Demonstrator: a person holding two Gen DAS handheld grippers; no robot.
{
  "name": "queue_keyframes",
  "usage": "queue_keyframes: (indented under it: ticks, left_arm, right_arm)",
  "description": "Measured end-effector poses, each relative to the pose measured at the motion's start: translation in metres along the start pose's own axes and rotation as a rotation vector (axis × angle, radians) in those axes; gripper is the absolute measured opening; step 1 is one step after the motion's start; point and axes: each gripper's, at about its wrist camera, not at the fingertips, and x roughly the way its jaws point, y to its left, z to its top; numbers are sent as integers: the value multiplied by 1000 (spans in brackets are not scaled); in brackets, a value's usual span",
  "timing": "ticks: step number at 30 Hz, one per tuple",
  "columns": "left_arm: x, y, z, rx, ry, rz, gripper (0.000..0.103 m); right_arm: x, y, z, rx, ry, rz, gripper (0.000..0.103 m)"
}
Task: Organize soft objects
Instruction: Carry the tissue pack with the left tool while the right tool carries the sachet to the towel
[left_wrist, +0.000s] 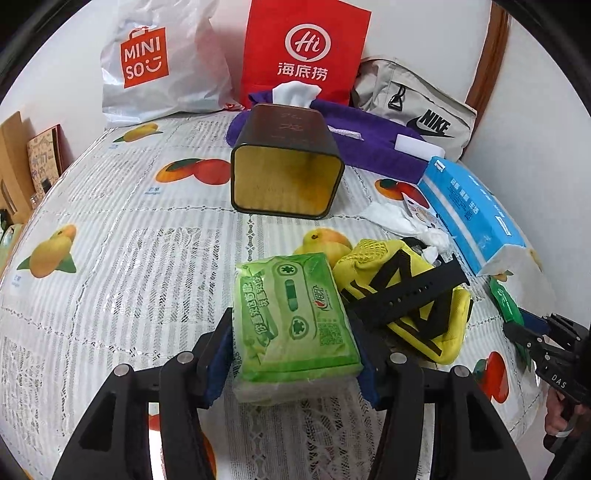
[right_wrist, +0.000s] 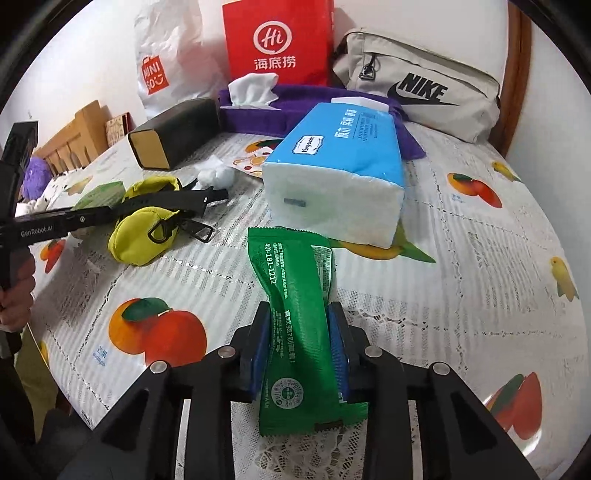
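My left gripper (left_wrist: 295, 339) is shut on a light green tissue pack (left_wrist: 295, 310), its blue pads pressed to both sides just over the tablecloth. Right beside it lies a yellow pouch (left_wrist: 424, 295) with black straps. My right gripper (right_wrist: 301, 332) is shut on a dark green sachet (right_wrist: 295, 295), which is pinched at its middle. Ahead of it lies a blue tissue pack (right_wrist: 343, 162). The right wrist view shows the left gripper (right_wrist: 107, 211) at the left, by the yellow pouch (right_wrist: 144, 236). The right gripper (left_wrist: 521, 326) appears at the right edge of the left wrist view.
A dark tissue box (left_wrist: 284, 166) lies on its side mid-table, with a purple cloth (left_wrist: 369, 144) behind it. A Miniso bag (left_wrist: 155, 62), a red bag (left_wrist: 306, 48) and a grey Nike pouch (left_wrist: 421, 110) stand against the wall. Crumpled white tissue (left_wrist: 402, 221) lies near the blue pack.
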Motion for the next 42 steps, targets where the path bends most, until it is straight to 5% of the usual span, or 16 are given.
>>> queue_keyframes:
  ticks: [18, 42]
  left_arm:
    - [0, -7, -5, 37, -35, 28, 58]
    - [-10, -16, -5, 74, -45, 77, 47]
  right_arm:
    - [-1, -1, -3, 59, -29, -6, 32]
    - [-12, -8, -5, 79, -40, -19, 29]
